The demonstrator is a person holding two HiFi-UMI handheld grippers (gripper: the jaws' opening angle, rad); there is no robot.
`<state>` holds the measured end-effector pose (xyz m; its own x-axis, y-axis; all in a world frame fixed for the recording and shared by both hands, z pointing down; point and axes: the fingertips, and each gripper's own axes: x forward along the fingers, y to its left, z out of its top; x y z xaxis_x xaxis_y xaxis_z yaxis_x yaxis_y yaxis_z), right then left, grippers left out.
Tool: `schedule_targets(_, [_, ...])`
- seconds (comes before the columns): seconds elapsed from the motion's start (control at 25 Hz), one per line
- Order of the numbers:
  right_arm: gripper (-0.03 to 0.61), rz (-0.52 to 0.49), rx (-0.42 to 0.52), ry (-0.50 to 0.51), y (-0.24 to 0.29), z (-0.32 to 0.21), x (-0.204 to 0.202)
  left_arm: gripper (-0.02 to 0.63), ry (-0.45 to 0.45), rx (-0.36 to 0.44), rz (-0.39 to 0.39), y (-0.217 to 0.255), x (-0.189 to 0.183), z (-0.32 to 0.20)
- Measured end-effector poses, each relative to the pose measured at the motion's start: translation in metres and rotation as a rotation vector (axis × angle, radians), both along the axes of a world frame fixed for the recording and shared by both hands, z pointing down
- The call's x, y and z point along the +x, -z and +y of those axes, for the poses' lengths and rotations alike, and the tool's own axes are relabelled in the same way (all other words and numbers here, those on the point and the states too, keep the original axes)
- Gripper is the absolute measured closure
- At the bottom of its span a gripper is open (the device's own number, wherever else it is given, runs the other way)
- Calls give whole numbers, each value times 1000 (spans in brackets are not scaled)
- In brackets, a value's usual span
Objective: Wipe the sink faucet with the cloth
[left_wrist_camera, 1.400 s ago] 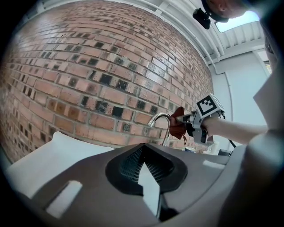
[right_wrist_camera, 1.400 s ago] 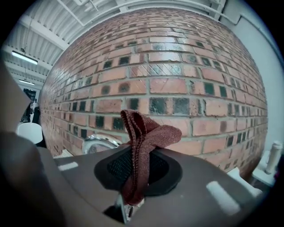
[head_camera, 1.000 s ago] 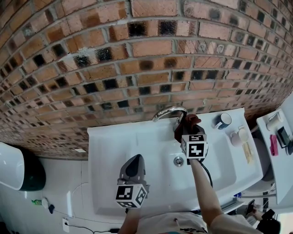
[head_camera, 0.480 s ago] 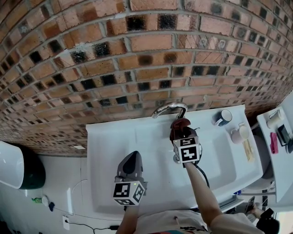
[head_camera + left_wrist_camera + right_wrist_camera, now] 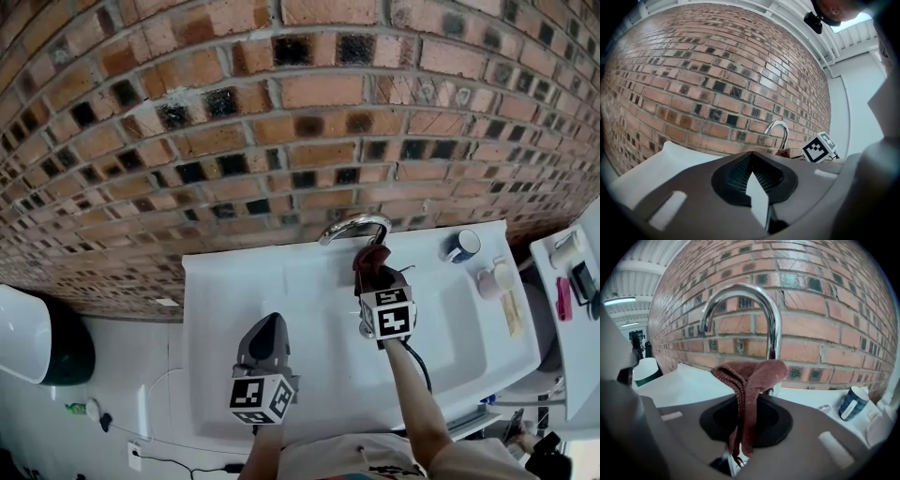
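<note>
The left tongs [image 5: 272, 325] hover over the white sink [image 5: 216, 281], to the left of the faucet [image 5: 352, 227] and nearer the person than it is. In the left gripper view, the left tongs [image 5: 751, 174] are pressed together with nothing between them. The faucet [image 5: 778, 131] stands well beyond their tips, to the right.

The faucet is a chrome gooseneck mounted at the back edge of the sink, directly in front of the brick wall [image 5: 281, 112]. Its arch runs leftward from the upright stem, and the outlet points down into the basin.

The right tongs [image 5: 375, 272] sit just in front of the faucet's stem. They pinch a reddish-brown cloth [image 5: 369, 256] (ribbed knit, folded over). In the right gripper view, the right tongs [image 5: 740, 437] clamp the cloth [image 5: 751, 377] at its lower part. The top fold of the cloth bulges above the tips and covers the lower stem of the faucet [image 5: 740, 298]. The views do not confirm whether the cloth actually touches the metal. A frayed end of the cloth hangs down between the jaws.

To the right of the faucet, a dark blue mug [image 5: 459, 246] stands on the sink's surface near the wall. A white cup [image 5: 492, 278] stands further right, slightly nearer the person.
</note>
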<state>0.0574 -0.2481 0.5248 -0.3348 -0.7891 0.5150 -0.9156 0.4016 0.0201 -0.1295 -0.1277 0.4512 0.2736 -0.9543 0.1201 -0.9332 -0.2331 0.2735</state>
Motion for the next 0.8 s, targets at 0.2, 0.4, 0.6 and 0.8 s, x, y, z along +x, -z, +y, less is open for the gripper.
schedule_targets(0.2, [532, -241, 85, 104, 60, 44, -24, 609, -9, 30, -31, 9, 10, 1])
schedule_targets(0.4, [532, -351, 135, 227, 100, 101, -49, 609, -36, 48, -32, 16, 21, 5])
schedule_targets(0.6, [532, -396, 155, 220, 111, 132, -50, 609, -35, 61, -37, 21, 21, 8])
schedule_targets(0.8, [532, -400, 162, 215, 113, 144, -49, 609, -25, 63, -34, 23, 19, 10])
